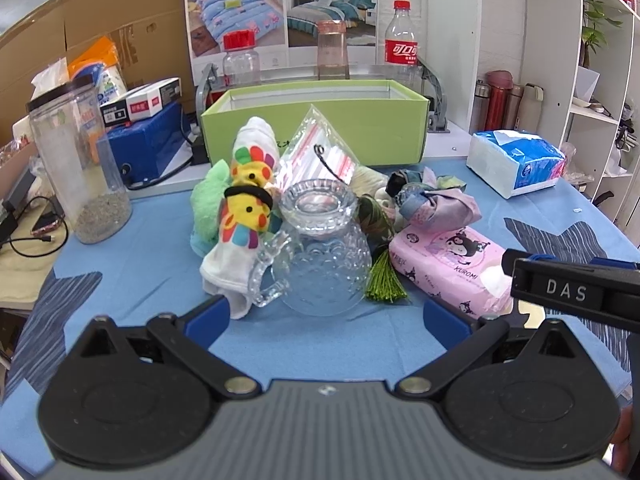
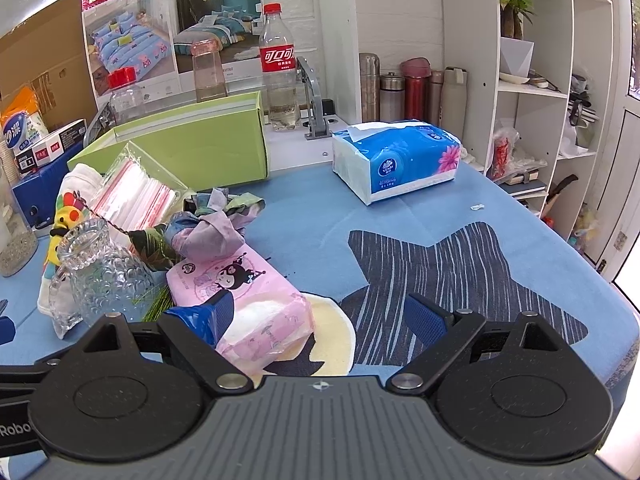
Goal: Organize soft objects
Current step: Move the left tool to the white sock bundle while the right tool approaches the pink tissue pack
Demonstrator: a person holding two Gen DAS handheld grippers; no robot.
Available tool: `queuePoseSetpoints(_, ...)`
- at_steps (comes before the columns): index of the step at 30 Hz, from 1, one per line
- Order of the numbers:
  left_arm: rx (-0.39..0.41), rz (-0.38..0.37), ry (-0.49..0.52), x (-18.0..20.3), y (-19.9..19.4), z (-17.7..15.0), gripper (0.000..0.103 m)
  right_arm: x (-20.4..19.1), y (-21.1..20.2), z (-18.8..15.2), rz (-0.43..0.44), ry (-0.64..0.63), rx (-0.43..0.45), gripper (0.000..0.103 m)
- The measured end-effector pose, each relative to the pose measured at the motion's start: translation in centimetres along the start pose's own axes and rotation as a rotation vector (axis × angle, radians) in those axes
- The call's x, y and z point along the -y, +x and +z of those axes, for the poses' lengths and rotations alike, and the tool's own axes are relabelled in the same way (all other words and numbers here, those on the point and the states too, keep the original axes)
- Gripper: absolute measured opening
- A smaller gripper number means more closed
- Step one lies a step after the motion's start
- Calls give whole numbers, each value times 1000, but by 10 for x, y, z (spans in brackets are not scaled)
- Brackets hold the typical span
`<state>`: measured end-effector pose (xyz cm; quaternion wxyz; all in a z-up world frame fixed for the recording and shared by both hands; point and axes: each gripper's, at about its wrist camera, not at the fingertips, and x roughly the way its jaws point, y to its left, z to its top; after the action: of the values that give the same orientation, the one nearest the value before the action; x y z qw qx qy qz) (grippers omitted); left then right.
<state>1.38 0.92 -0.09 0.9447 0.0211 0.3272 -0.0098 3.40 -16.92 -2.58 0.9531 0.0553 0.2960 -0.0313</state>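
A pile of soft things lies on the blue cloth before a green box [image 1: 316, 124]: white socks with yellow chick faces [image 1: 240, 220], a green fluffy cloth [image 1: 206, 204], a bundled purple-grey cloth [image 1: 444, 204] and a pink Kuromi tissue pack [image 1: 448, 268]. My left gripper [image 1: 326, 318] is open and empty, just short of a glass pitcher [image 1: 320, 252]. My right gripper [image 2: 320, 316] is open, its left finger against the near end of the pink tissue pack [image 2: 244, 300]. The purple-grey cloth [image 2: 212, 232] and the green box [image 2: 192, 148] show behind it.
A blue tissue pack [image 2: 396, 158] lies at the back right. A zip bag bundle [image 1: 316, 156] leans on the box. A tall plastic jar [image 1: 80, 168] stands left, bottles [image 1: 401, 44] behind the box, shelves [image 2: 532, 92] at right. Green wire ties [image 1: 384, 280] lie by the pitcher.
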Motion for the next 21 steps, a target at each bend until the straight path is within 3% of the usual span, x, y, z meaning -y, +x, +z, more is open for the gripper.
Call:
queuePoseSetpoints(4, 70, 24, -25, -23, -22, 18, 103, 3, 2, 12, -4, 19, 9, 79)
queuePoseSetpoints(7, 121, 94, -41, -53, -27, 37, 103, 8, 5, 22, -2, 23, 16, 79)
queuePoseSetpoints(12, 69, 194, -90, -104, 17, 83, 102, 15, 23, 29, -15, 22, -7, 79)
queuePoseSetpoints(16, 22, 127, -132, -111, 59, 114, 102, 19, 45, 36, -12, 40, -43, 79)
queuePoseSetpoints(19, -16, 23, -90, -95, 87, 125, 102, 20, 61, 36, -17, 39, -77, 79)
queuePoseSetpoints(21, -76, 27, -44, -83, 108, 123, 102, 21, 67, 36, -24, 41, -92, 79)
